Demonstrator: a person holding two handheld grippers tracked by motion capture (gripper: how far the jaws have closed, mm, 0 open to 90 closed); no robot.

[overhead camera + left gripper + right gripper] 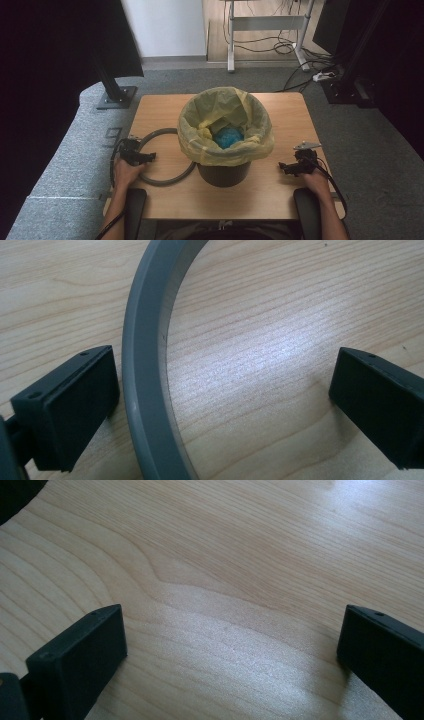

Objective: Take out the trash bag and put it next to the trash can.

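A grey ring (165, 181) lies flat on the wooden table (287, 117), left of a black bin (223, 174) lined with a yellow bag (227, 152). Something blue (228, 136) sits inside the bag. My left gripper (150, 157) rests at the ring's left side. In the left gripper view, the left gripper (220, 400) is open and the ring's band (145, 390) runs between the jaws, close to the left one, with neither pad pressing it. My right gripper (282, 166) stands right of the bin; the right gripper (230, 655) is open over bare wood.
The bin stands mid-table, between the two hands. Padded armrests (134, 207) sit at the near edge. Beyond the table are grey carpet, a black stand base (116, 96) at the far left, and a desk frame with cables (280, 47).
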